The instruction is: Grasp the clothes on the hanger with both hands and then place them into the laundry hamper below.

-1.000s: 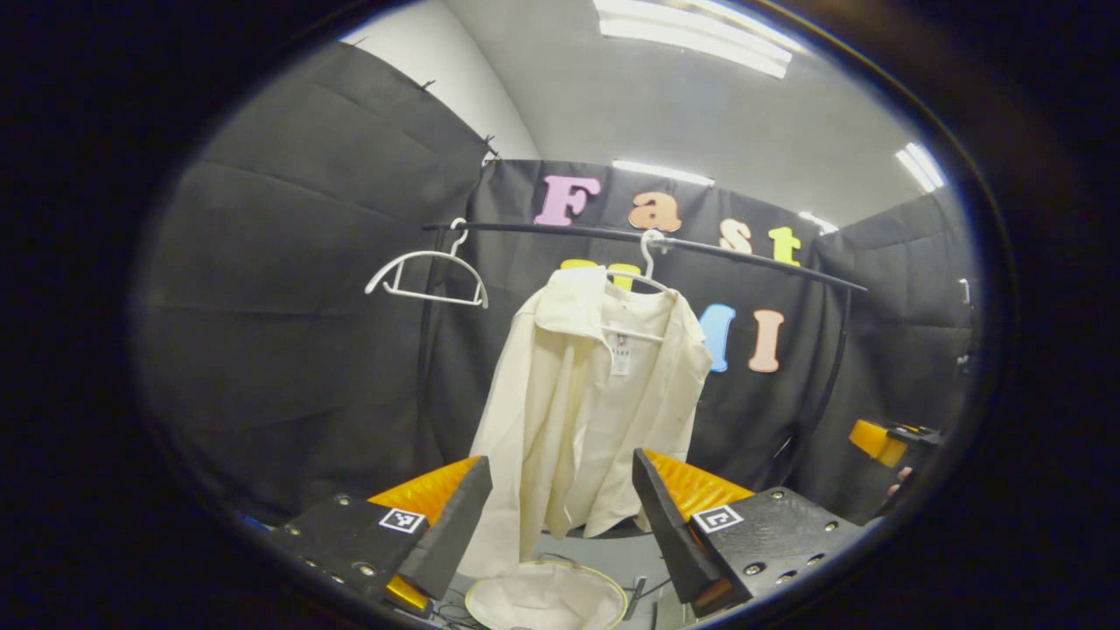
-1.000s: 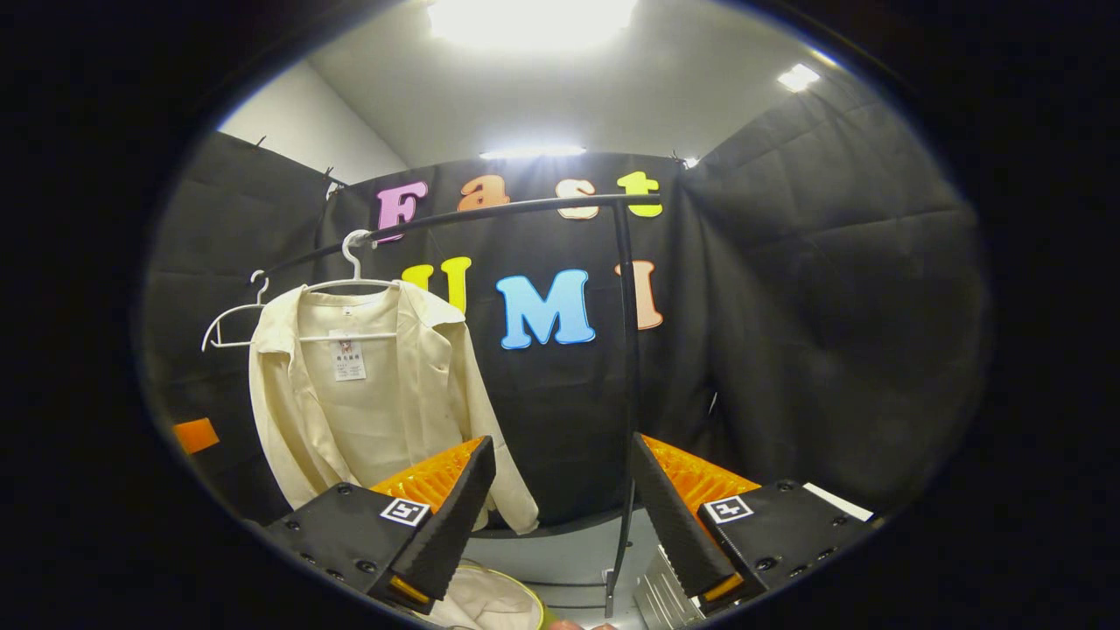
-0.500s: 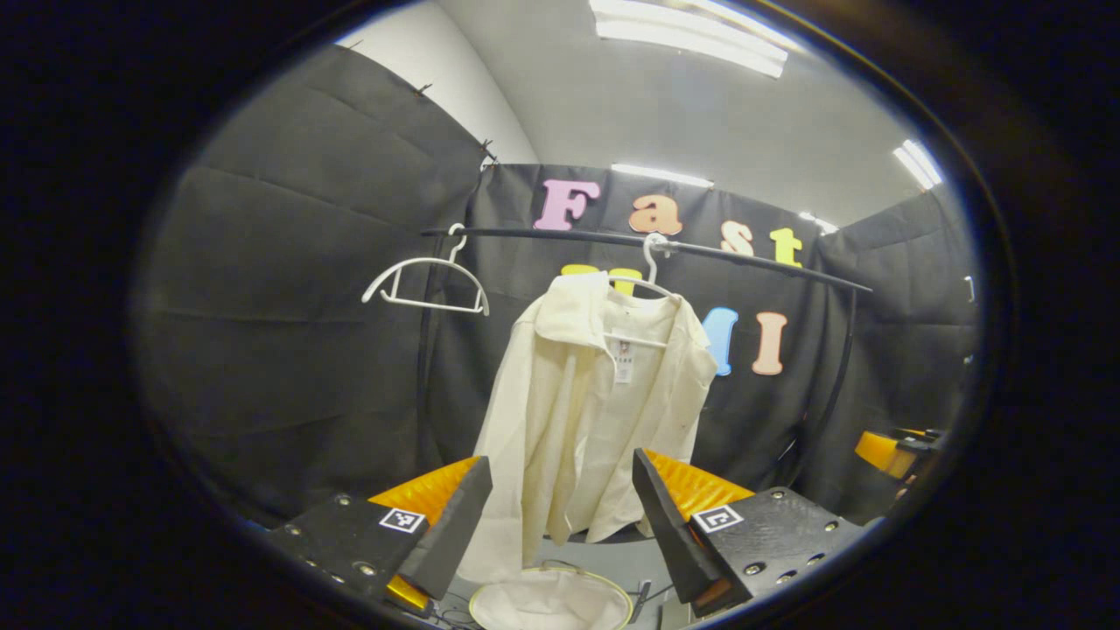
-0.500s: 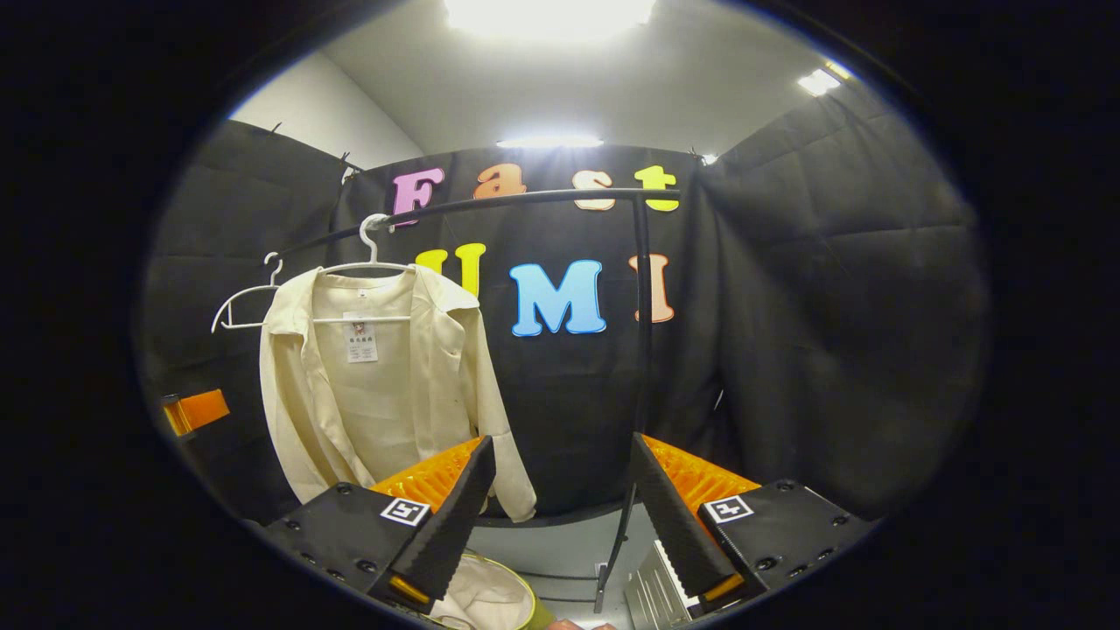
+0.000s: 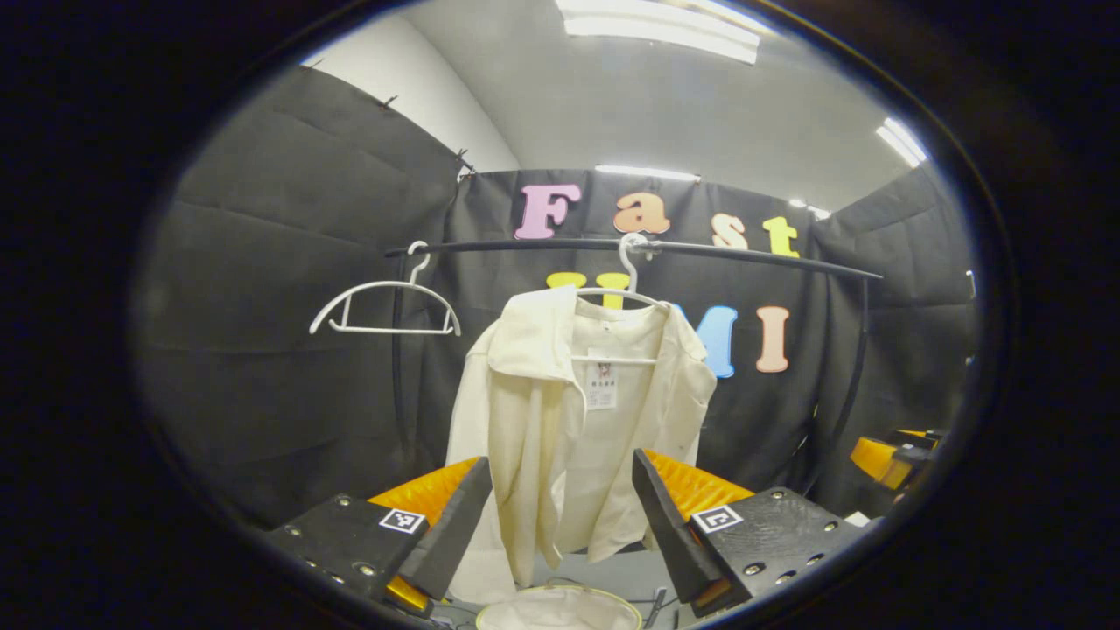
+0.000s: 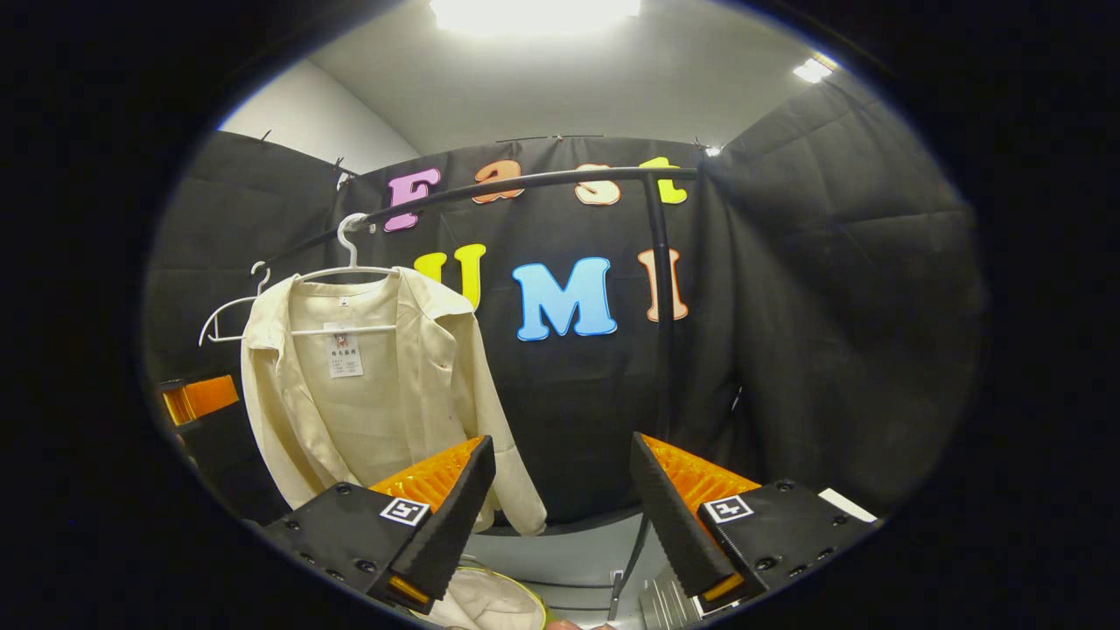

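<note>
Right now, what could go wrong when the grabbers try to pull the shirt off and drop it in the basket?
1. The cream shirt hangs on a white hanger hooked over the black rail; a sideways tug could drag the hanger along or off.
2. The hamper peeks in low beneath the hem, so a loose drop might land on its rim.
3. The left gripper and right gripper are open and not touching cloth; the right one points beside the shirt and might miss.

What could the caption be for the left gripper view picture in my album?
Open left gripper faces a cream shirt on a white hanger, above the round white hamper.
</note>
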A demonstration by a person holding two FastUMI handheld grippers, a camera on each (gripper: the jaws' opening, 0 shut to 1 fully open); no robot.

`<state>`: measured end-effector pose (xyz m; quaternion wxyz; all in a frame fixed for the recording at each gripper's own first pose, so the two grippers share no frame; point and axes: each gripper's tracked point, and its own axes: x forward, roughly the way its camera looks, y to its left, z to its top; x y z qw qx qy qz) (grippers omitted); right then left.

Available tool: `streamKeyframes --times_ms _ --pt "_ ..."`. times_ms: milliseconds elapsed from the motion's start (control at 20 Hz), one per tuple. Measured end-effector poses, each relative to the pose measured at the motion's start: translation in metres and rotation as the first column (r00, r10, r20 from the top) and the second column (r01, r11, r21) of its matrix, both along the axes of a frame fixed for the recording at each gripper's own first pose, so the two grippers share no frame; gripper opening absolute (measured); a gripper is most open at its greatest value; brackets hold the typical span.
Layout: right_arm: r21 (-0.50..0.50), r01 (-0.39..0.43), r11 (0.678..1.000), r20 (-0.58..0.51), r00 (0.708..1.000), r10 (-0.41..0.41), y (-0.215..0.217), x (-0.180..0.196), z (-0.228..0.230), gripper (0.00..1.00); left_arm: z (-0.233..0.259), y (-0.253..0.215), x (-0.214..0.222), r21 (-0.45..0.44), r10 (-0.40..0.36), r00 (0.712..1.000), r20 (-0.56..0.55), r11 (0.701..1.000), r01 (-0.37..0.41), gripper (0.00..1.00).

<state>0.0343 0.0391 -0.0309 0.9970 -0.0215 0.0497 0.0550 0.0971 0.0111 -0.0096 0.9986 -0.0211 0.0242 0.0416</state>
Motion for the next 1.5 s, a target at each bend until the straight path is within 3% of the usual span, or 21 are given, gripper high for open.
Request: streamKeyframes --times_ms 600,1000,1250,1300,1350,1400,1450,1500 --pt "0.032 -0.104 0.994 -0.02 0.994 0.105 0.016 0.079 -0.017 0.98 -0.008 0.009 0.113 0.049 0.136 0.99 -0.036 0.99 -0.135 0.93" --pt "0.055 -0.108 0.993 -0.061 0.992 0.111 0.008 0.123 -0.032 0.98 -0.016 0.041 0.152 0.072 0.27 0.962 -0.046 0.961 -0.267 0.94" --pt "0.068 -0.172 0.983 -0.11 0.978 0.179 0.022 0.141 -0.048 0.98 -0.017 0.055 0.168 0.068 0.337 0.94 -0.045 0.94 -0.334 0.92" --pt "0.077 -0.192 0.978 -0.111 0.973 0.2 0.026 0.143 -0.049 0.93 -0.018 0.06 0.169 0.07 0.354 0.934 -0.048 0.934 -0.35 0.77" --pt "0.09 -0.215 0.972 -0.108 0.969 0.224 0.03 0.143 -0.049 0.98 -0.019 0.059 0.171 0.069 0.353 0.934 -0.054 0.935 -0.349 0.61" --pt "0.097 -0.234 0.967 -0.106 0.964 0.244 0.035 0.145 -0.05 0.98 -0.02 0.061 0.175 0.073 0.357 0.933 -0.052 0.933 -0.353 0.61" --pt "0.095 -0.254 0.963 -0.114 0.958 0.264 0.039 0.146 -0.055 0.93 -0.016 0.062 0.171 0.076 0.373 0.926 -0.047 0.926 -0.369 0.52" --pt "0.091 -0.275 0.957 -0.128 0.95 0.285 0.044 0.147 -0.059 0.98 -0.017 0.061 0.172 0.067 0.362 0.931 -0.049 0.931 -0.358 0.43"
